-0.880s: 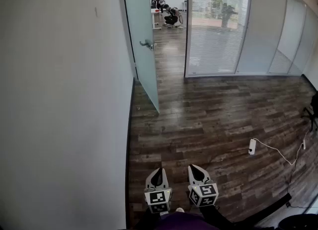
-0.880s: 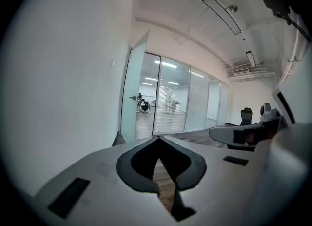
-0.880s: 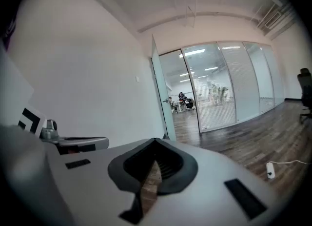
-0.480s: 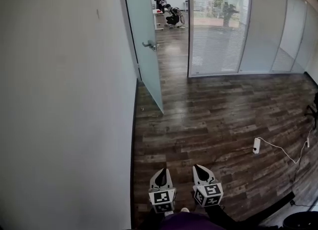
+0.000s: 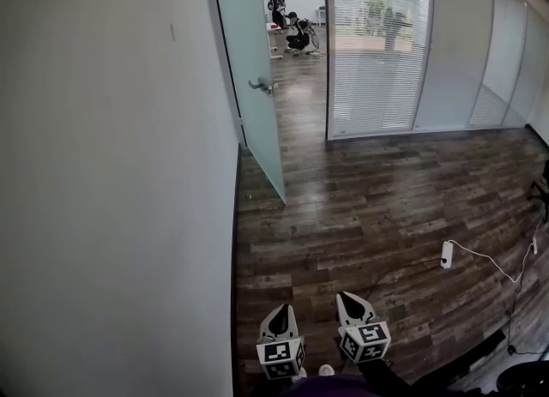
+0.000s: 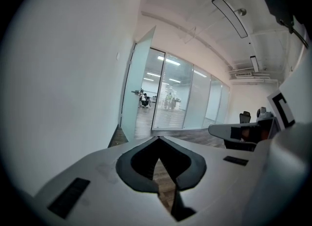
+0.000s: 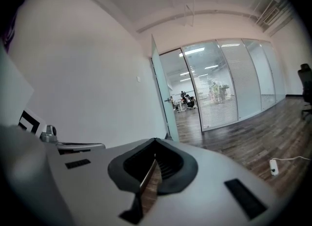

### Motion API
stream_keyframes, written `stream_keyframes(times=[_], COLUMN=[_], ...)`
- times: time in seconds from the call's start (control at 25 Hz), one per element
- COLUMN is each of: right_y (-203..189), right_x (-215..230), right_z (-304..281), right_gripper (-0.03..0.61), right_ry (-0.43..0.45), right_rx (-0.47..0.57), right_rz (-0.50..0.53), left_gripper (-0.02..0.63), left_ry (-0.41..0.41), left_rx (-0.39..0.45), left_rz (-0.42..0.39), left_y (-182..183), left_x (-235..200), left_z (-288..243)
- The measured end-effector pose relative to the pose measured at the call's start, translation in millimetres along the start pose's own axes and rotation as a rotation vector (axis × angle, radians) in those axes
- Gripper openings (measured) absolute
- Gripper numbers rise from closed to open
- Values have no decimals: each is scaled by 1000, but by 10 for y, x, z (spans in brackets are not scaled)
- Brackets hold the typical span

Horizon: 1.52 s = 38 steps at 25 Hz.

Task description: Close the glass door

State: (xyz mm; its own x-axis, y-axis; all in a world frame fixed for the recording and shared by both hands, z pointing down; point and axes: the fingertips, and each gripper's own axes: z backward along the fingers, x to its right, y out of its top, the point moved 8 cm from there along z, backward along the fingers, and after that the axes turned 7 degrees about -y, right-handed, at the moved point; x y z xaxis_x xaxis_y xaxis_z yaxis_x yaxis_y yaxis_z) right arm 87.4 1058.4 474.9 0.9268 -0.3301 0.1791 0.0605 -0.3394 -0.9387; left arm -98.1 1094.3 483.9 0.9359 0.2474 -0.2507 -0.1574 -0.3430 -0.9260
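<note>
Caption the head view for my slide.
Left gripper and right gripper, jaws shut, held low facing the open glass door across a wood floor.

Soft even indoor light, no hard shadows. Brightest spot: lit office [image 5: 296, 5] past the frosted pale-green glass door [image 5: 249, 44]. Dark wood plank floor [image 5: 377, 207] has mild sheen. Head view bends at edges. Both gripper views: heavy fisheye, black corners, near foreground blurred.

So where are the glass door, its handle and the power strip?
glass door [image 5: 249, 35]: head view, frosted pane.
door handle [image 5: 262, 87]: head view, the lever.
power strip [image 5: 446, 255]: head view, white body.
</note>
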Motion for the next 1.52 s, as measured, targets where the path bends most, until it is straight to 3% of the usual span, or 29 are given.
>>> stream_keyframes(times=[0.48,0.76,1.08,1.36,1.52], right_y=[-87,268,866,1067,1150], right_x=[-105,141,708,1188,1256], right_z=[-233,-1012,-1886,-2393,-2606], right_gripper=[-9,-9,-9,-9,-9], right_ry=[-33,0,42,44,59], right_rx=[-46,-12,6,12,21], right_rz=[-23,-10,24,46,35], left_gripper=[-8,-8,-8,-8,-8], left_ry=[-70,-77,-69,43,65], left_rx=[-125,-45,24,80,105], left_rz=[-26,-46,-31,-19,-17], left_y=[-249,53,666,871,1011], left_x=[-318,-546,-550,-517,-614], left_z=[-126,-878,-1981,-2618,-2805])
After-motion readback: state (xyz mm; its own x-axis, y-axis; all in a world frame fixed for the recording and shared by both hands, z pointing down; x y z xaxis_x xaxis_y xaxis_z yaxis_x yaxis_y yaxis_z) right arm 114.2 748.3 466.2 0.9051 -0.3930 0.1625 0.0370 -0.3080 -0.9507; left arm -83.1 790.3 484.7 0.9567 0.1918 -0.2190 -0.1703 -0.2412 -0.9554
